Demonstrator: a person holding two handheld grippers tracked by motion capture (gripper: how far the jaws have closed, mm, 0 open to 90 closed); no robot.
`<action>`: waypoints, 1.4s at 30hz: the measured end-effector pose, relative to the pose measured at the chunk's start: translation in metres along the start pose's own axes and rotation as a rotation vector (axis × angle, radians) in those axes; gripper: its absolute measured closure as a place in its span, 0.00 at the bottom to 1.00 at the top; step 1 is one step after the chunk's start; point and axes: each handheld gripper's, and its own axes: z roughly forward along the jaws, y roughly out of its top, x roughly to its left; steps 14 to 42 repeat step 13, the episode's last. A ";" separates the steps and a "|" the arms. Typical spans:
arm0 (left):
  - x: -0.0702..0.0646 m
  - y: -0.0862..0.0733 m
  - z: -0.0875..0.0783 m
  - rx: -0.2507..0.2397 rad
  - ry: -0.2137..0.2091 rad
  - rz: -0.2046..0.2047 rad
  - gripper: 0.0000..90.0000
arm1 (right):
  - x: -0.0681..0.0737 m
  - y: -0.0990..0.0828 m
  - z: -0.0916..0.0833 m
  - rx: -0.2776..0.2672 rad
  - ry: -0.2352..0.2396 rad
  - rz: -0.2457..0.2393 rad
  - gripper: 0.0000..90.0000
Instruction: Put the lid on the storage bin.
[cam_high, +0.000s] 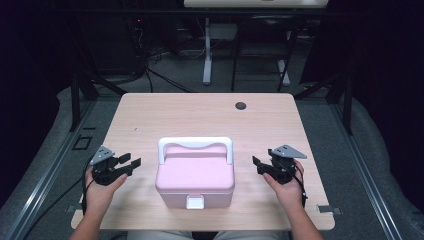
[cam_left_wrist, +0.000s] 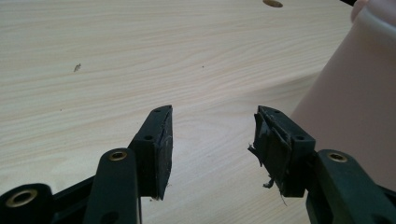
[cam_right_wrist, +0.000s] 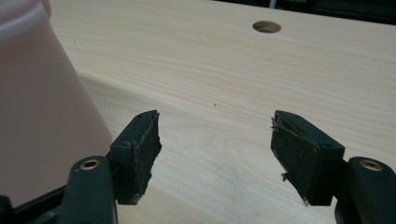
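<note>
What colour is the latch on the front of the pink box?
White, the same as the handle. The latch on the pink box shows best in the high view.

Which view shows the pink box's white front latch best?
The high view: the white latch faces the camera on the pink box. Both gripper views catch just a plain pink side wall at their edges.

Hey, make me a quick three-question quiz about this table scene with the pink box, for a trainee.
1. True or false: the left gripper is clamped on the white handle.
2. Which part of the pink box faces the person? A: the white latch; B: a blue hinge; C: a metal lock.
3. What lies between the right gripper jaws?

Key:
1. False; its jaws stand open beside the box.
2. A.
3. Nothing; just bare table beyond them.
</note>
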 end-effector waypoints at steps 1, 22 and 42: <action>0.001 -0.001 0.002 -0.008 0.000 -0.002 0.53 | 0.000 -0.001 0.002 0.008 -0.004 -0.006 0.36; 0.004 -0.005 0.007 0.037 -0.009 -0.023 0.55 | 0.003 -0.008 0.012 0.073 0.007 -0.010 0.36; 0.004 -0.005 0.007 0.037 -0.009 -0.023 0.55 | 0.003 -0.008 0.012 0.073 0.007 -0.010 0.36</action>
